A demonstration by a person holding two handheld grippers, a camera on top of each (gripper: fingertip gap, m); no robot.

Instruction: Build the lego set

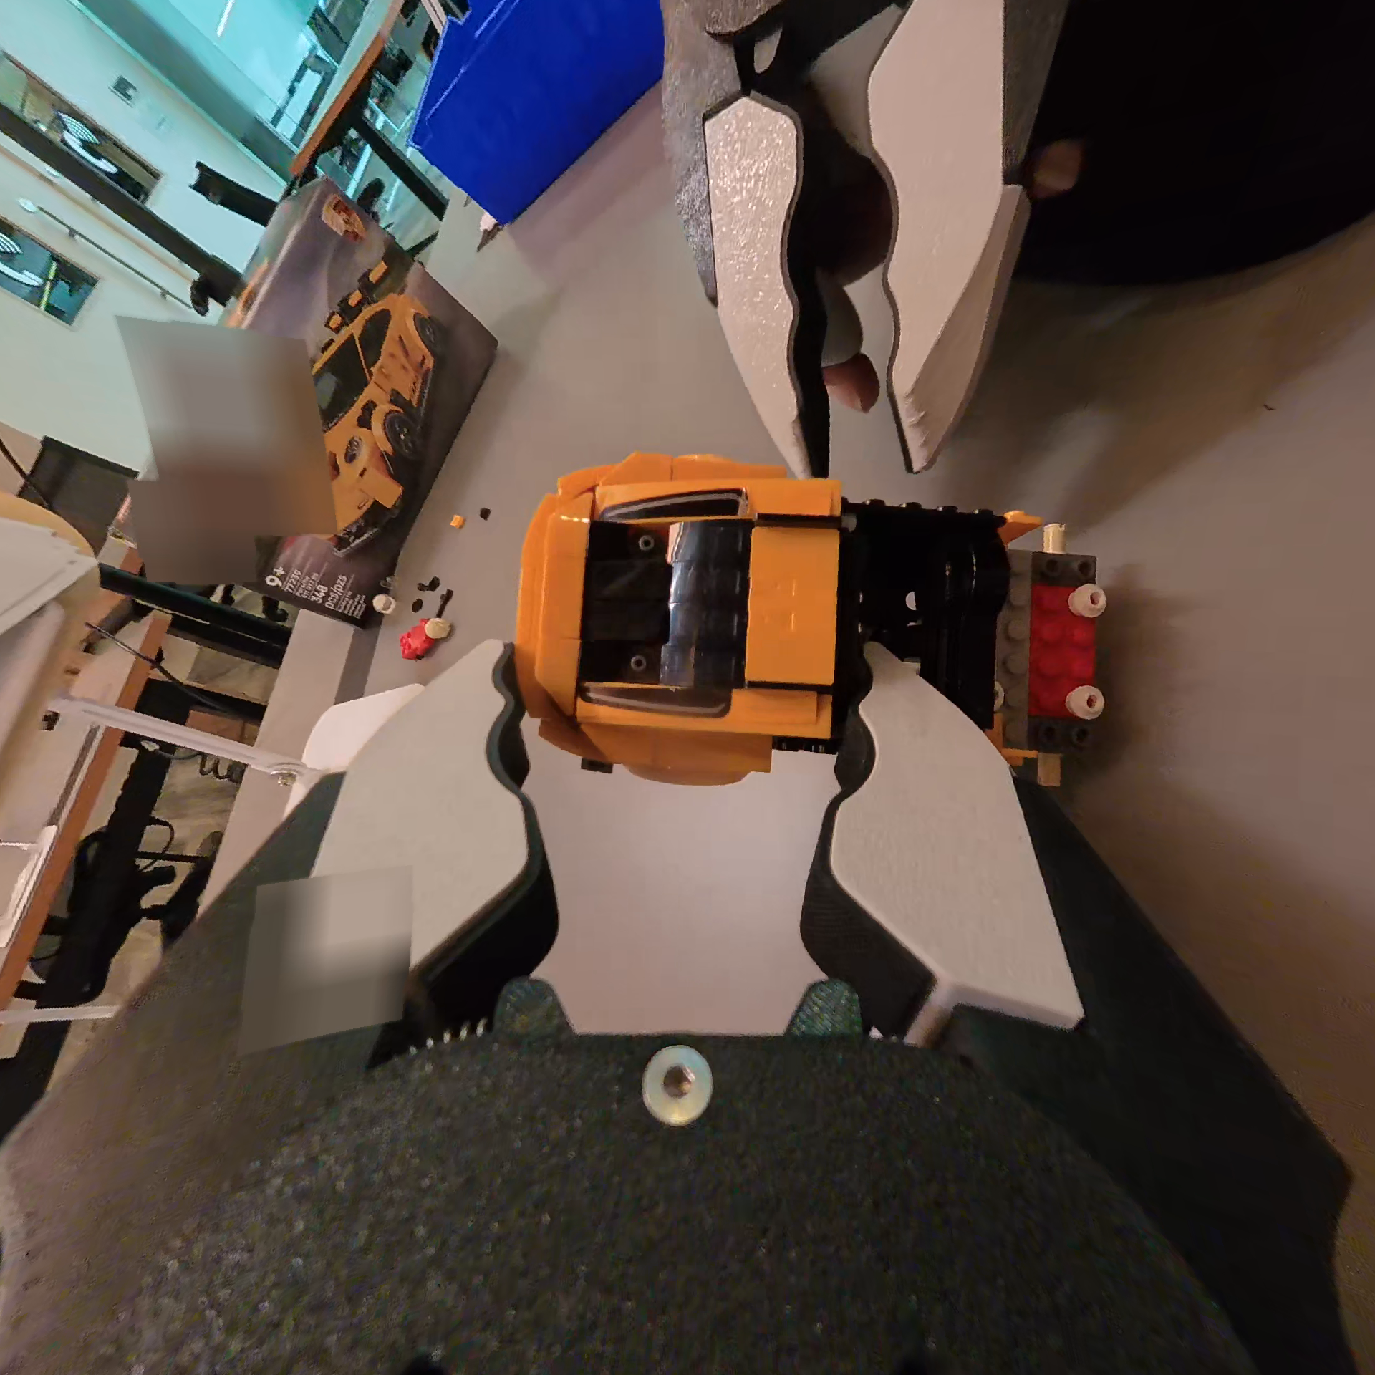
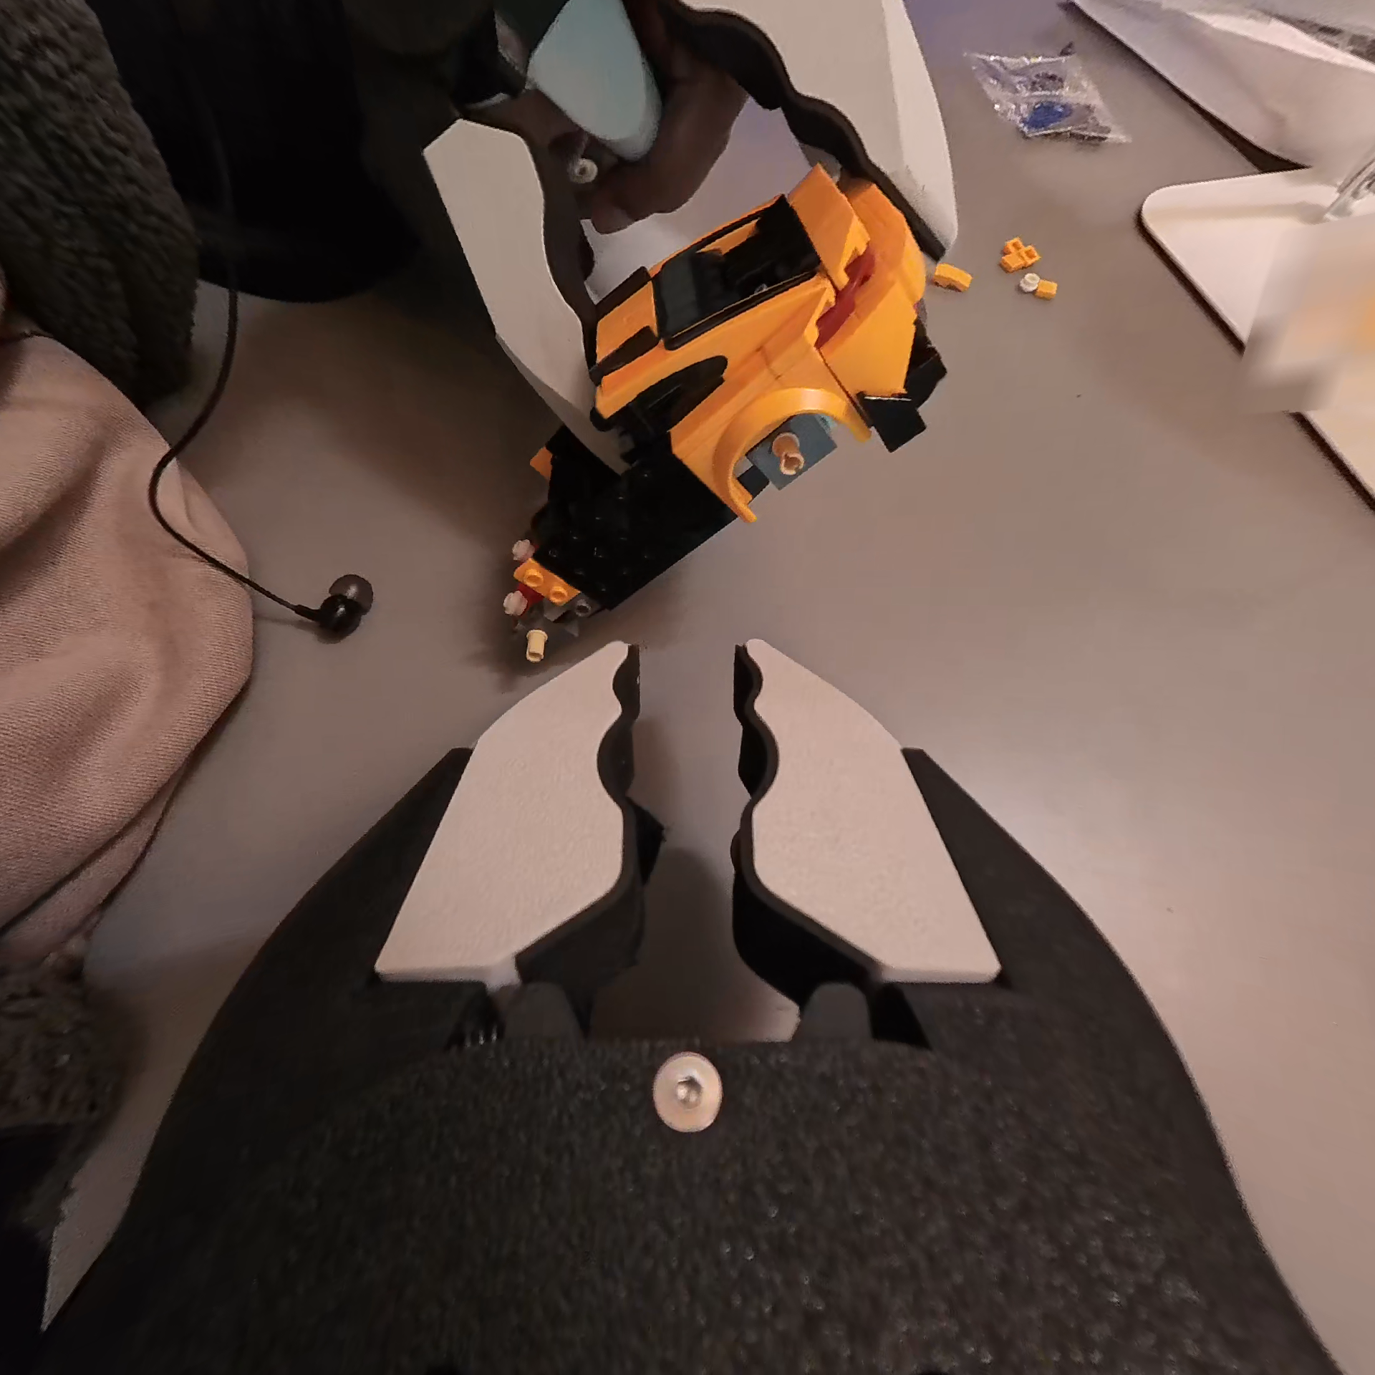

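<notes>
We see the left hand-held gripper (image 1: 688,699) clamped wide across the orange toy car (image 1: 692,617), tilted nose-down on the grey counter (image 2: 1042,670), while the right hand-held gripper (image 2: 686,655) hovers narrowly parted on air near its nose, bare counter to its right.

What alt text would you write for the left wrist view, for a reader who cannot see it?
The left gripper holds a half-built orange and black brick car between its two white fingers over a grey table. The right gripper, its fingers slightly apart and empty, points at the car from above; a toy box and loose pieces lie left.
</notes>
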